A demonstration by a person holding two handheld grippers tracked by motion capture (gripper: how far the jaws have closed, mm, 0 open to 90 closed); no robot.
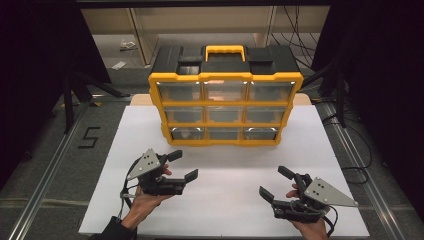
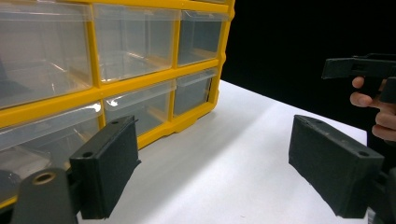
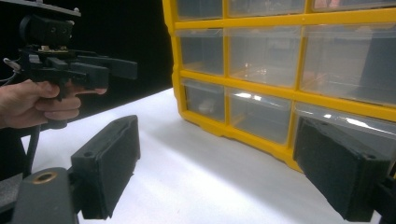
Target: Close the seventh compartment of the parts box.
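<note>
Nine clear drawers in one yellow organizer; left tongs and right tongs gape wide

Bright white table, dark surroundings; glare on drawer fronts; near fingers soft.

The right gripper has its two black jaws spread wide with nothing between them, low over the white bench. The cabinet, yellow-framed with clear drawers, stands on the bench ahead; the right-hand jaw lies in front of its bottom row. A small pale thing lies in the bottom drawer nearest the cabinet's left edge. Left of the cabinet, a hand holds the left gripper above the bench.
</note>
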